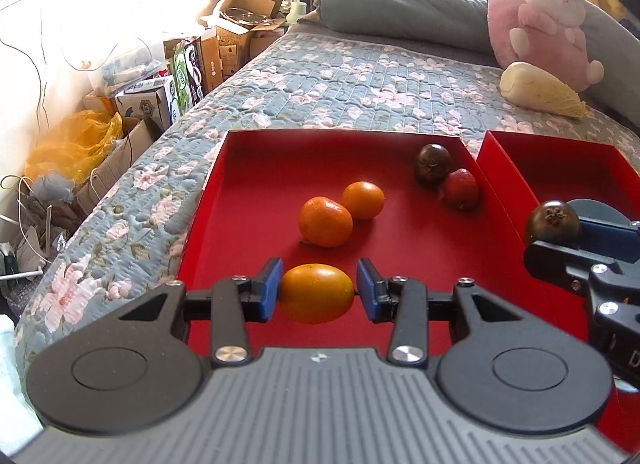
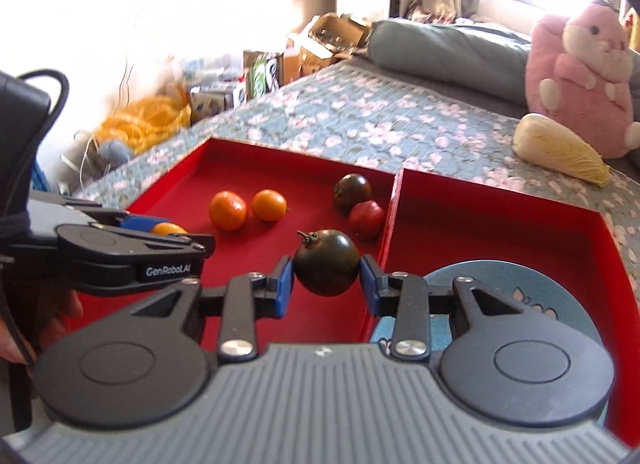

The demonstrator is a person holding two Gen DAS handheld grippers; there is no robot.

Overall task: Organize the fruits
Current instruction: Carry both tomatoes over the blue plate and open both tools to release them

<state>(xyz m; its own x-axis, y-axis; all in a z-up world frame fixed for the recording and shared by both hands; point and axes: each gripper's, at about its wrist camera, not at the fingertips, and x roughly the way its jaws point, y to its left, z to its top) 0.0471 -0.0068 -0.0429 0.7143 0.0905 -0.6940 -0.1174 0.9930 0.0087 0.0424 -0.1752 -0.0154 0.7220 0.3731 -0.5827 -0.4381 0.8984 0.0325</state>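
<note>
Left wrist view shows the left gripper with its blue pads on both sides of a smooth yellow-orange oval fruit; the left pad touches it, the right pad seems just apart, so I cannot tell if the grasp is firm. This fruit sits low in the large red cardboard tray on the flowered quilt. Two round orange mandarins touch each other in the tray's middle, and a second dark tomato with a small red fruit lies by the tray's far right wall. Right gripper is clenched on a dark green-brown round tomato, held above the left tray near the wall between both trays. A blue round plate lies in the second red tray.
</note>
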